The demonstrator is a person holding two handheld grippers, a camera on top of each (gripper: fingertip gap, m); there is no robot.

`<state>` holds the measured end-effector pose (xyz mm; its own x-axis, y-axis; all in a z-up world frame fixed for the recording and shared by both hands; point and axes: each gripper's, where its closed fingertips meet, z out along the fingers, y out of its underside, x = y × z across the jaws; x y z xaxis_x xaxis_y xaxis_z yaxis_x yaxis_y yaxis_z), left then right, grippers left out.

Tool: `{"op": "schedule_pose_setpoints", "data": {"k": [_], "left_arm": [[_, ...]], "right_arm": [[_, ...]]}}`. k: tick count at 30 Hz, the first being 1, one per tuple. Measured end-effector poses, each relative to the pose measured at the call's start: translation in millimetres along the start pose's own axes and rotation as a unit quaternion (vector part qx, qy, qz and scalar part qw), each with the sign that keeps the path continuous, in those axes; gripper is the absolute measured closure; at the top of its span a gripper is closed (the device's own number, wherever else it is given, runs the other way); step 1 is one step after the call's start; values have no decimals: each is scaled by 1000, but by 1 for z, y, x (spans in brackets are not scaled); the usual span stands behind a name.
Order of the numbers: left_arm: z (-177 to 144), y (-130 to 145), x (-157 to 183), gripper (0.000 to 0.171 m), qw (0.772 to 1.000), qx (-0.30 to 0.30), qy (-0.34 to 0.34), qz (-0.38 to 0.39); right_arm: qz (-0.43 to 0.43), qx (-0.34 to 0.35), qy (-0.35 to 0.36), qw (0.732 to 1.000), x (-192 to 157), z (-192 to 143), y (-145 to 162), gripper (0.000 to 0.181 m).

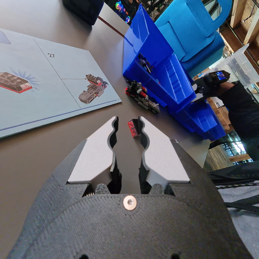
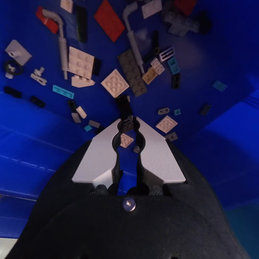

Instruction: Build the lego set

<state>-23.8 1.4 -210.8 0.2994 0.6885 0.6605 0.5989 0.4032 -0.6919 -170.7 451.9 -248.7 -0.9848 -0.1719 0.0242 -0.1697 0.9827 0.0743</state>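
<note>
In the left wrist view my left gripper (image 1: 128,117) is open, low over the dark table (image 1: 42,161). A small red and black Lego piece (image 1: 133,128) lies on the table just inside its right finger. The partly built black, red and grey model (image 1: 141,96) lies farther ahead beside the blue bins (image 1: 157,58). My right gripper (image 1: 207,86), held by a hand, shows over a bin. In the right wrist view my right gripper (image 2: 128,119) is inside a blue bin (image 2: 42,147), its fingers closed on a small dark grey studded piece (image 2: 128,124). A black plate (image 2: 124,106) sits just beyond the tips.
An open instruction booklet (image 1: 49,84) lies on the table at the left. The bin floor holds several loose pieces: tan plates (image 2: 114,83), red tiles (image 2: 109,21), grey ribbed hoses (image 2: 63,47), a dark grey long plate (image 2: 132,72). A black object (image 1: 84,9) stands at the far table edge. One gripper's finger ends stand about 50 centimeters off the other's.
</note>
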Motion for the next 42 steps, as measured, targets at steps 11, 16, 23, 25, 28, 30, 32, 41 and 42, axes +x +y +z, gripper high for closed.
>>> {"op": "schedule_pose_setpoints", "data": {"k": [11, 16, 23, 25, 28, 30, 32, 41, 42], "left_arm": [[0, 0, -1, 143, 1000, -1, 1, -3], [0, 0, 0, 143, 1000, -1, 2, -3], [-1, -1, 0, 143, 1000, 3, 4, -3], [-1, -1, 0, 143, 1000, 4, 3, -3], [0, -1, 0, 143, 1000, 2, 2, -2], [0, 0, 0, 143, 1000, -1, 1, -2], [1, 1, 0, 143, 1000, -4, 1, -2], [2, 2, 0, 143, 1000, -10, 3, -2], [2, 2, 0, 143, 1000, -9, 1, -2]], "right_arm": [[5, 6, -27, 1000, 1, 7, -1, 169], [7, 6, -12, 1000, 5, 6, -1, 170], [68, 91, 75, 991, 4, -39, -22, 170], [117, 154, 113, 975, -8, -71, -42, 170], [193, 284, 142, 928, -43, -123, -81, 171], [225, 366, 134, 893, -74, -144, -110, 171], [250, 418, 117, 866, -101, -145, -136, 171], [313, 437, 35, 842, -150, -36, -211, 171], [309, 433, 36, 846, -151, -30, -213, 171]]}}
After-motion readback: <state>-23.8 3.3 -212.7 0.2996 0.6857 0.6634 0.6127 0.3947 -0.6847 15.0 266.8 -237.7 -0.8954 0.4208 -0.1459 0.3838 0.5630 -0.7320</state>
